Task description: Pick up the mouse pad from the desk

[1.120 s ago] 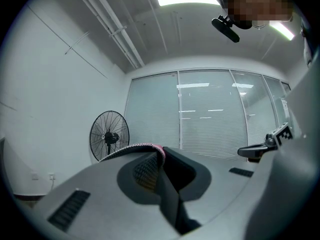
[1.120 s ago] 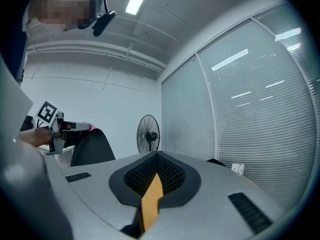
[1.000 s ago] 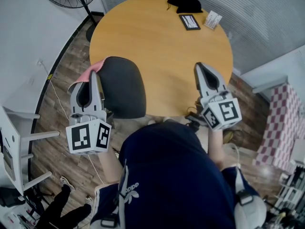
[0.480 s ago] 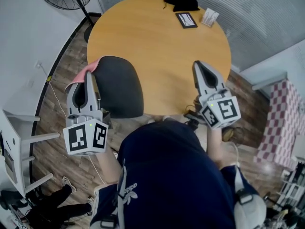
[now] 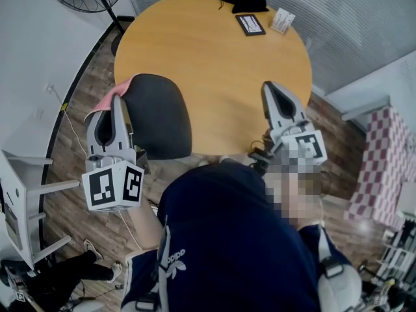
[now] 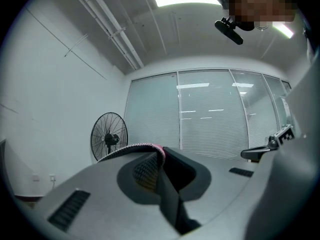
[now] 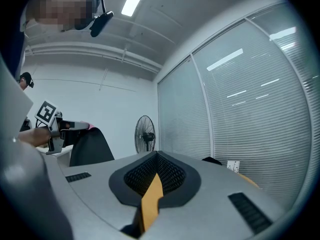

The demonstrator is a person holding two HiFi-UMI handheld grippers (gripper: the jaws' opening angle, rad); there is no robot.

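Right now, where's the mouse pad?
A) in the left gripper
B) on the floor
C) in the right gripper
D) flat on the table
A: the left gripper is shut on the edge of the mouse pad; the right gripper holds nothing.

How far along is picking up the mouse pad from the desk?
Looks done: the mouse pad is off the desk, raised upright at its near rim. In hand: the left tool is shut on the pad's pink-backed edge; the right tool is shut, empty. Left: nothing visible.
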